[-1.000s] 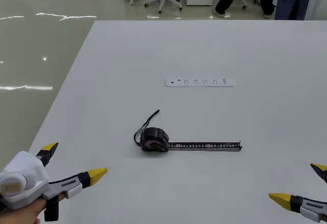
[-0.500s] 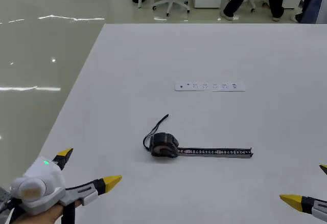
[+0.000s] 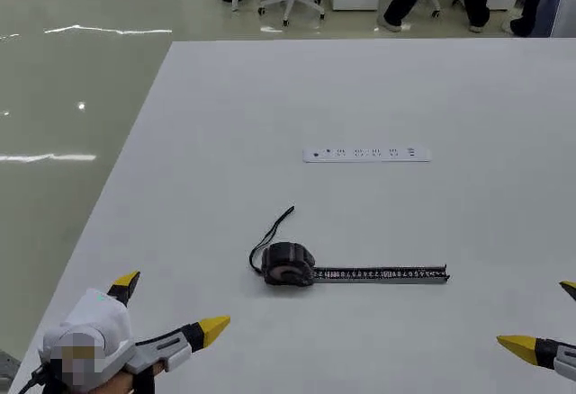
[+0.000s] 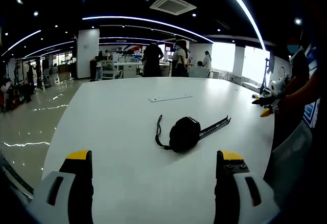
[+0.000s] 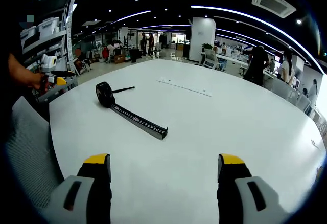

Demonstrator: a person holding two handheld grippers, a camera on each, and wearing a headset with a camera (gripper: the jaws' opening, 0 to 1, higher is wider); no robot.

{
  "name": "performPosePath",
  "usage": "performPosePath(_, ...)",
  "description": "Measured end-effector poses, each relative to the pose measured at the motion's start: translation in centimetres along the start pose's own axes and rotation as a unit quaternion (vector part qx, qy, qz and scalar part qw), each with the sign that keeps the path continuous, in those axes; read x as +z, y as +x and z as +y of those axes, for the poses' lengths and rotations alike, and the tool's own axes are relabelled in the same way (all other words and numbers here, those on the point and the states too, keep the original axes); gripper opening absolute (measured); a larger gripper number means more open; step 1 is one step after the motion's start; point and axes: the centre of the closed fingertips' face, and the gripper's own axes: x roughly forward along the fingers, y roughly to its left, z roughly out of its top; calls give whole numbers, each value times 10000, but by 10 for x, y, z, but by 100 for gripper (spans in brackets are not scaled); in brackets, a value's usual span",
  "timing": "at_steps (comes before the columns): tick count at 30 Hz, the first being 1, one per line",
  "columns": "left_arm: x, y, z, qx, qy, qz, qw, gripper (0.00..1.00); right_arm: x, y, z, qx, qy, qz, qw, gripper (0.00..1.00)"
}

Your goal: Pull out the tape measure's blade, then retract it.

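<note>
Tape measure: black case lies on the white tabletop, in its near half and about midway between the left and right edges. The blade is out and lies flat, running right from the case roughly parallel to the near edge. A black wrist strap loops off the case toward the far left. A white power strip lies farther toward the far edge, well apart from the tape.

Left gripper: held low over the near left corner with a hand under its body. Its yellow-tipped jaws point right and away toward the case, spread wide and holding nothing.

Right gripper: at the near right edge, tips pointing left. Its jaws are also wide and hold nothing.

Both grippers are well apart from the tape.
</note>
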Motion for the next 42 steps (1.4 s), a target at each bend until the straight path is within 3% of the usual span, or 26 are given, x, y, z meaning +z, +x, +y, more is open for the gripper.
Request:
performPosePath(6,5,24,-4,81,120,-42,9999,99,-2,18,-5,234,-94,-19,9997,86)
performPosePath(14,15,51,-29,-129,359,-6,9993,99,13,34,-11,428,-350,-61,9984,82)
performPosePath(20,20,66,-45,-178,334,20,9993,99,23,52,-12,625,-513,-43,9967,77)
performPosePath(31,15,85,-58,-26,176,175,9997,99,23,81,-5,962,-880,187,9913,68)
performPosePath(35,11,93,-61,44,-37,207,9998,99,19,91,-2,1088,-1030,330,9882,66)
performPosePath(42,9,108,-70,178,15,306,9994,99,15,104,3,1314,-1217,535,9824,61)
